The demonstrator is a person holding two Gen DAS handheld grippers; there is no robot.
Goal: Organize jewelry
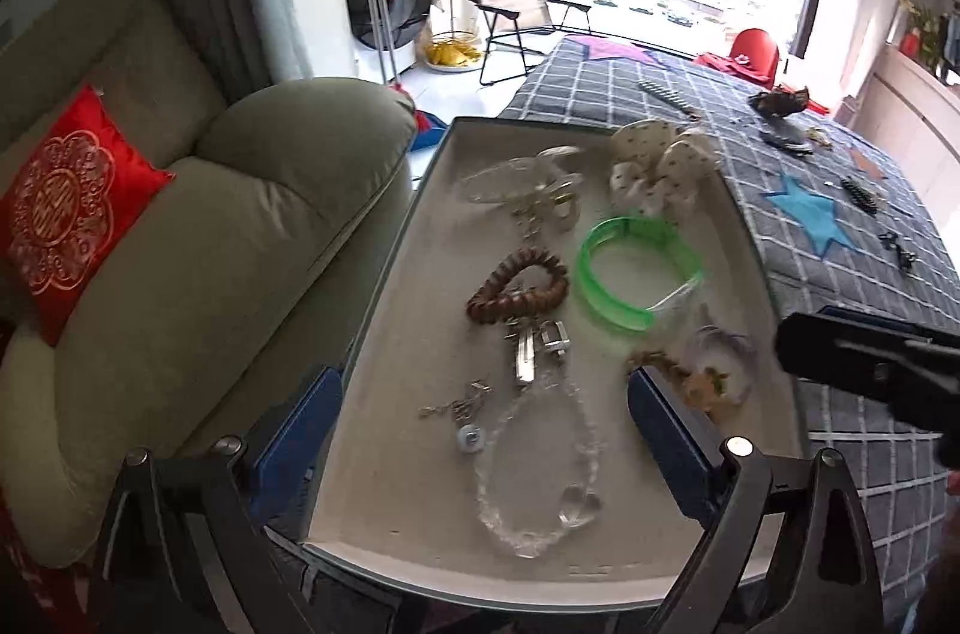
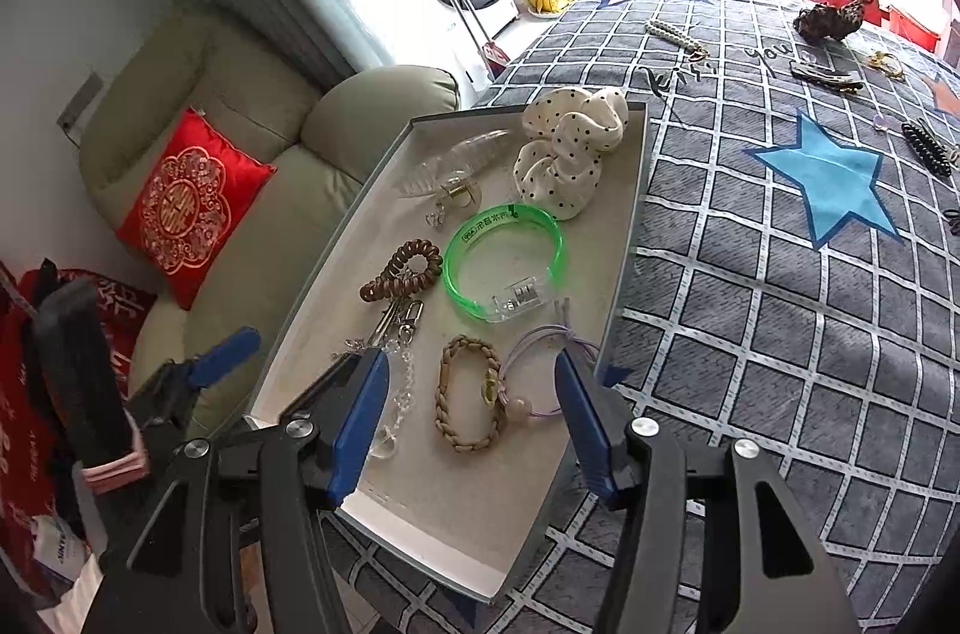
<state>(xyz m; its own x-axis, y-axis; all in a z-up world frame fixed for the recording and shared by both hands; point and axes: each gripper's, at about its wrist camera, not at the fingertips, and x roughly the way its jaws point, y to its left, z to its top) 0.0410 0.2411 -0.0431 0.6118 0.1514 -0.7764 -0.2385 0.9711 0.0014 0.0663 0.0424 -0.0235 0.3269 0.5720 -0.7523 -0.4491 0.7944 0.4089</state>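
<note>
Both grippers empty over tray (image 2: 624,190), jaws apart.
Left gripper (image 1: 480,430) wide above clear bead necklace (image 1: 534,460); right gripper (image 2: 474,400) half-open over braided bracelet (image 2: 468,394); pieces gathered there for sorting.

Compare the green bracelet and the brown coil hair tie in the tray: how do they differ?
The green bracelet is smooth, translucent and wide, with a clear clasp; the brown coil hair tie is ridged, opaque and squashed into a smaller loop. Both lie flat in the tray, side by side.
</note>
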